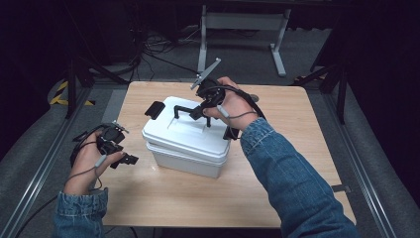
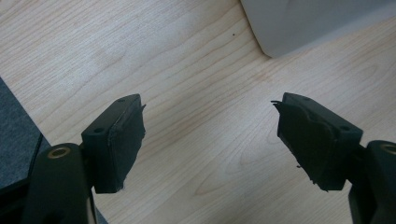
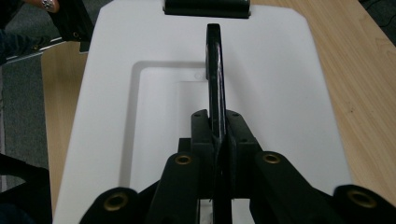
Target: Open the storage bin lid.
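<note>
A white lidded box (image 1: 185,144) stands in the middle of the wooden table (image 1: 297,124). Its black carry handle (image 1: 184,108) is raised upright over the lid (image 3: 112,107). My right gripper (image 1: 198,113) is shut on that handle (image 3: 214,70), with the thin bar pinched between its jaws. A black latch (image 1: 154,109) sits at the lid's far-left end (image 3: 207,8). At the table's left edge my left gripper (image 1: 127,159) is open, hovering over bare wood (image 2: 201,154) with nothing between its fingers. A corner of the box (image 2: 299,23) lies ahead of it.
Grey carpet and metal rails (image 1: 44,163) flank the table. A white metal frame (image 1: 242,29) and loose cables (image 1: 153,47) lie on the floor beyond the far edge. Bare wood spreads to the right of the box and along the near edge.
</note>
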Demonstrator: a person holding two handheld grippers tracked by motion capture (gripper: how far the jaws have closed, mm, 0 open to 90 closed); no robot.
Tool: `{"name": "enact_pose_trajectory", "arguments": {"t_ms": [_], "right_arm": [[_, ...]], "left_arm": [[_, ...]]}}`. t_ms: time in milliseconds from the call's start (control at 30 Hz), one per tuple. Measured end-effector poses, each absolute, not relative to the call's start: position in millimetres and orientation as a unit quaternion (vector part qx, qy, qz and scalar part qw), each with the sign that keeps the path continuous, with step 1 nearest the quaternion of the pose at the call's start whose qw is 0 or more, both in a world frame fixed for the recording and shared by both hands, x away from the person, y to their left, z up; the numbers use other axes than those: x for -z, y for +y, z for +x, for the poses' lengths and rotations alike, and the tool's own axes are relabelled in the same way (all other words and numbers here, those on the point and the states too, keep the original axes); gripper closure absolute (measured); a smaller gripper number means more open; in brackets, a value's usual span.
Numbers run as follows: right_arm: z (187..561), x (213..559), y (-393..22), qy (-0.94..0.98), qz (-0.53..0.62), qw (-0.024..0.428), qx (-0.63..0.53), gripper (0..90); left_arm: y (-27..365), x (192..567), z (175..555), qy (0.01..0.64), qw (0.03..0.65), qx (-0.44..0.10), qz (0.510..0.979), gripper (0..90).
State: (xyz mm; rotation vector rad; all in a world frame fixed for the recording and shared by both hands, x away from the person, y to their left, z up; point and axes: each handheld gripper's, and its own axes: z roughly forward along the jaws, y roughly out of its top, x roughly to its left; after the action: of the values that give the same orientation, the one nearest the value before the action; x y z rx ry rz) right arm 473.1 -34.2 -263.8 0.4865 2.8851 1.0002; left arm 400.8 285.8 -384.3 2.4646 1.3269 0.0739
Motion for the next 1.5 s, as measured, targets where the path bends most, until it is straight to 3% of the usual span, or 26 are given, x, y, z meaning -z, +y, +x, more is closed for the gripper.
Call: {"name": "enact_pose_trajectory", "arguments": {"t_ms": [767,1500], "right_arm": [[463.4,231.2,-81.1,0.919,0.184,0.063,-0.343,84.4],[461.6,218.6,-182.1,0.887,0.287,0.109,-0.345,84.4]], "left_arm": [[285.8,384.7,401.1,0.467,0.169,-0.026,0.868,23.9],[284.8,387.0,401.7,0.47,0.165,-0.021,0.867,23.9]]}}
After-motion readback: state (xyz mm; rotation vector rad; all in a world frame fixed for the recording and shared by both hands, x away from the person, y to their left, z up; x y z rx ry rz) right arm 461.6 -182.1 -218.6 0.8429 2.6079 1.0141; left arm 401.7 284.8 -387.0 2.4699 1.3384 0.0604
